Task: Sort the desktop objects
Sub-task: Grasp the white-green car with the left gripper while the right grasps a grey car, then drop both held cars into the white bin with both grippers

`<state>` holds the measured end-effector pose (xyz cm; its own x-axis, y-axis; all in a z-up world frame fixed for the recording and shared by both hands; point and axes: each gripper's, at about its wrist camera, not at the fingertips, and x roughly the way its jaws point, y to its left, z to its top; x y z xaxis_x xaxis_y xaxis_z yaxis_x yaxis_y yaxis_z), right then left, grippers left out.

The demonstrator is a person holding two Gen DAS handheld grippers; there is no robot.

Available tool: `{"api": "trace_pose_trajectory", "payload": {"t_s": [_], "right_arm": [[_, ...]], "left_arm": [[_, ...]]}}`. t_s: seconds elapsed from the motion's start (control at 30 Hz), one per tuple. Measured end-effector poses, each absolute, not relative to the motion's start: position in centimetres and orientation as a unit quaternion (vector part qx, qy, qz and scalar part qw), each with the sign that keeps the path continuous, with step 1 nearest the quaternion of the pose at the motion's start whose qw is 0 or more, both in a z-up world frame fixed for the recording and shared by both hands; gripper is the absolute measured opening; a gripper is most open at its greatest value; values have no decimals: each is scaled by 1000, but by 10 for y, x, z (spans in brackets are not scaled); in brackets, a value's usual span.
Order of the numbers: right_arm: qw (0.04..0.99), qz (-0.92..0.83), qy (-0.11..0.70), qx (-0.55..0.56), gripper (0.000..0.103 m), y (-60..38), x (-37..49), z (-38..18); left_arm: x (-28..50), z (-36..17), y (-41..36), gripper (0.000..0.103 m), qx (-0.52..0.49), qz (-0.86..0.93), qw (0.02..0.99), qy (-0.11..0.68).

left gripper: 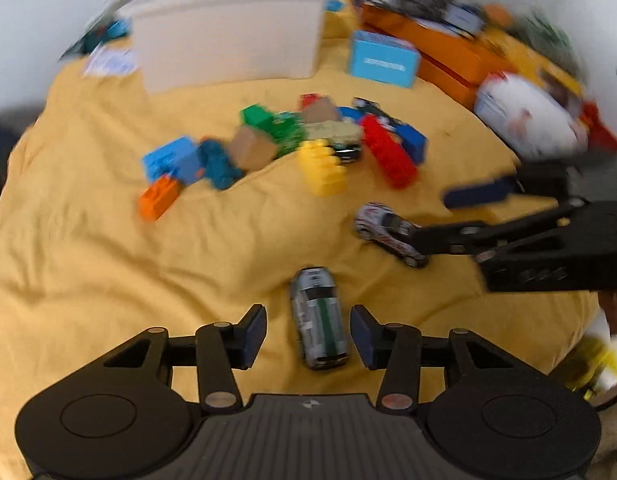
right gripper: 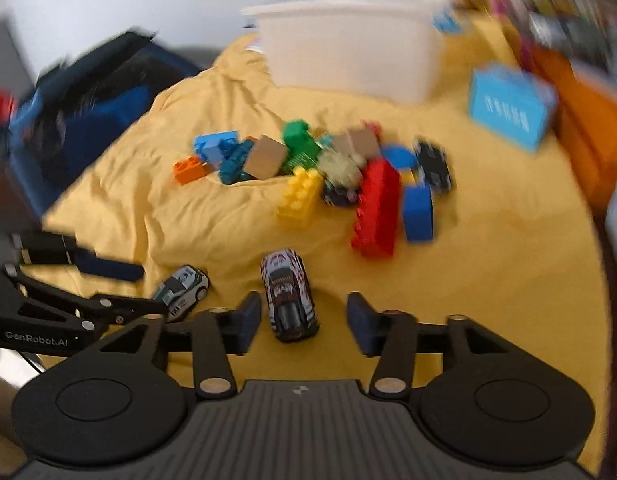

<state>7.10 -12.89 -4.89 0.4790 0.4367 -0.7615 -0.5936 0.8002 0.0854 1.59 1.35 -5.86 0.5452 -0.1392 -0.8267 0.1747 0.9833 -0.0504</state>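
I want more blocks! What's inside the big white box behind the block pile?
Can't tell. Both cameras show only the outside wall of the white box on the yellow cloth. Its inside is hidden, and the picture is blurry.

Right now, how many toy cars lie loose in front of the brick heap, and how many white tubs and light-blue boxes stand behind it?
Toy cars: 2, the silver-green car and the white-red car
Tubs: 1, the white tub
Boxes: 1, the light-blue box
Total: 4
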Motion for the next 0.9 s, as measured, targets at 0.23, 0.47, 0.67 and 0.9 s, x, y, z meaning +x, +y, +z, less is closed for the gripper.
{"api": "trace_pose_trajectory", "payload": {"t_s": [0.23, 0.47, 0.67, 0.9], "right_arm": [[848, 311, 358, -236, 46, -93, 61, -63], [841, 325, 364, -233, 33, -94, 60, -74], [840, 330, 372, -218, 33, -96, 63, -65], [860, 318, 347, -198, 33, -99, 80, -36]], "left_arm": [[19, -72, 1, 48, 63, -89, 867, 486], [15, -72, 0, 33, 67, -94, 871, 478], [19, -55, 9, 33, 52, -93, 880, 462], [53, -16, 32, 33, 62, -69, 906, 413]]}}
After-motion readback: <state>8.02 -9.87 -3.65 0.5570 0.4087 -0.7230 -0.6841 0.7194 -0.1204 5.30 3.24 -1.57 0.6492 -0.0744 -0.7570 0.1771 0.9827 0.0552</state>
